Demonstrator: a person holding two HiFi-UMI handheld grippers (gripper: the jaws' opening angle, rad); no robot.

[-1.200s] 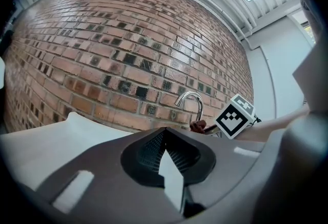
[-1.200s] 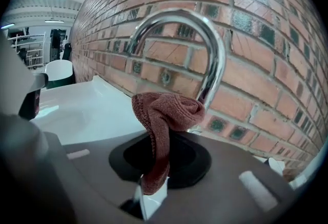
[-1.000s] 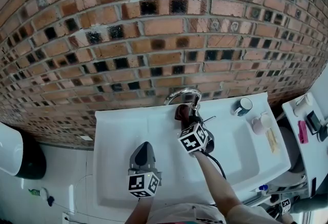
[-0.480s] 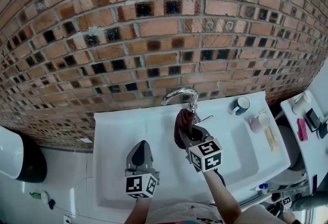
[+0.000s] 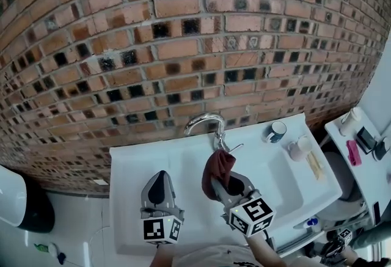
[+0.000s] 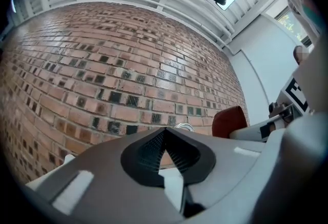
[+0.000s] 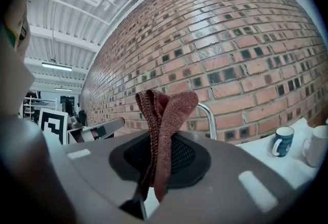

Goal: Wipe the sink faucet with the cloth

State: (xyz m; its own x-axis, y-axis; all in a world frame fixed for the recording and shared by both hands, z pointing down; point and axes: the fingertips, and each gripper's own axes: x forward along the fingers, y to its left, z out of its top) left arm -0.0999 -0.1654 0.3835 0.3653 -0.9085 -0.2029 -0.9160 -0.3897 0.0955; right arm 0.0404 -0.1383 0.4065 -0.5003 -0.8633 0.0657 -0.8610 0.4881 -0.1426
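A curved chrome faucet (image 5: pixel 203 121) rises at the back of the white sink (image 5: pixel 183 162), against the brick wall. My right gripper (image 5: pixel 221 181) is shut on a dark red cloth (image 5: pixel 217 168), held over the basin just in front of the faucet and apart from it. From the right gripper view the cloth (image 7: pixel 163 130) sticks up folded between the jaws, with the faucet (image 7: pixel 207 115) behind it. My left gripper (image 5: pixel 157 193) hangs shut over the left part of the basin with nothing in it; in its own view the faucet (image 6: pixel 183 127) peeks over the jaws.
A dark mug (image 5: pixel 275 131) and a pale cup (image 5: pixel 298 148) stand on the sink's right rim. A white shelf (image 5: pixel 360 137) with small items lies further right. A white bin with a black lid (image 5: pixel 18 198) sits on the floor at left.
My right gripper has pulled the cloth back from the faucet, toward me and slightly down. The left gripper has barely moved.
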